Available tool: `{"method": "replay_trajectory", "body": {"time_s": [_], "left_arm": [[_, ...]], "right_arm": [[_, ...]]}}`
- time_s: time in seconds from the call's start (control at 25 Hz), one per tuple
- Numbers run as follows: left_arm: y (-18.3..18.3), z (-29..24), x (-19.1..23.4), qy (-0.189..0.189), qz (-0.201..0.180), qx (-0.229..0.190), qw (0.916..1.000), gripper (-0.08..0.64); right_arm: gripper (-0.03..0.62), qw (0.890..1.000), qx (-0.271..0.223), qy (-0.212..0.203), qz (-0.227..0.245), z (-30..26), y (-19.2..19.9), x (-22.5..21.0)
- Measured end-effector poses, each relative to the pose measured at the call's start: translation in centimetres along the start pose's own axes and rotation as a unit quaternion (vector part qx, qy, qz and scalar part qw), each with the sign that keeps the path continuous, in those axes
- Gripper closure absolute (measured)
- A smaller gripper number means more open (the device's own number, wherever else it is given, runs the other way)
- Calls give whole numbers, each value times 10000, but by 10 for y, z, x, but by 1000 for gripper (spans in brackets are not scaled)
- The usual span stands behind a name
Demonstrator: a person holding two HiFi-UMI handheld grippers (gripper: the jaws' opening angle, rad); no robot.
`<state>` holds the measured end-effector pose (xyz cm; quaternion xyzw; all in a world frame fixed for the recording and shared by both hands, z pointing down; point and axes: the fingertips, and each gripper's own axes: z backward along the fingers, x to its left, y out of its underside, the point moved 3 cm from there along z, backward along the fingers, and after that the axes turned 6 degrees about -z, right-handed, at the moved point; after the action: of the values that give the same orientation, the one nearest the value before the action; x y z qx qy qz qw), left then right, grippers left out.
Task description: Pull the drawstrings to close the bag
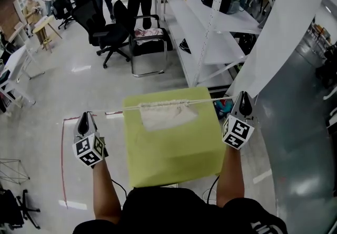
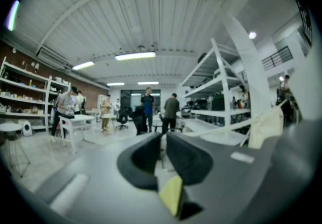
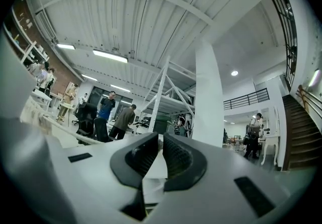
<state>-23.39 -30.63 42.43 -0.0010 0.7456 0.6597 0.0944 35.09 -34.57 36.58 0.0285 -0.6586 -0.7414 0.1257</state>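
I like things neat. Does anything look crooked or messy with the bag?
Nothing is broken or spilled. The cloth bag hangs a bit lopsided from its drawstring. Its bottom edge slants, and its top is scrunched up. The left gripper and right gripper each pinch one end of the drawstring.

Each end of the drawstring (image 1: 208, 100) disappears at the jaws of the left gripper (image 1: 85, 116) and right gripper (image 1: 243, 95).

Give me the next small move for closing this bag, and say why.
Probably draw the left tool and right tool slightly farther apart: each pinches the taut drawstring, yet the bag, hanging between them over the yellow table, looks only partly gathered at its mouth.
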Motion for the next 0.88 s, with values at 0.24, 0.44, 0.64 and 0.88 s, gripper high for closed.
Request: {"method": "replay_trajectory", "body": {"time_s": [0.24,0.44,0.64,0.88], "left_arm": [[-1,-1,4,-43,90,-9,10000,517],[3,-1,6,-74,96,5,9999,517],[0,-2,7,-24,83,-68,9999,517],[7,-7,6,44,137,-28,9999,517]], "right_arm": [[560,10000,15,8,-45,-5,-2,-5],[560,10000,33,24,-72,-7,3,-8],[560,9999,30,49,-96,-10,3,-13],[560,9998,114,-91,-121,-11,9,-8]]}}
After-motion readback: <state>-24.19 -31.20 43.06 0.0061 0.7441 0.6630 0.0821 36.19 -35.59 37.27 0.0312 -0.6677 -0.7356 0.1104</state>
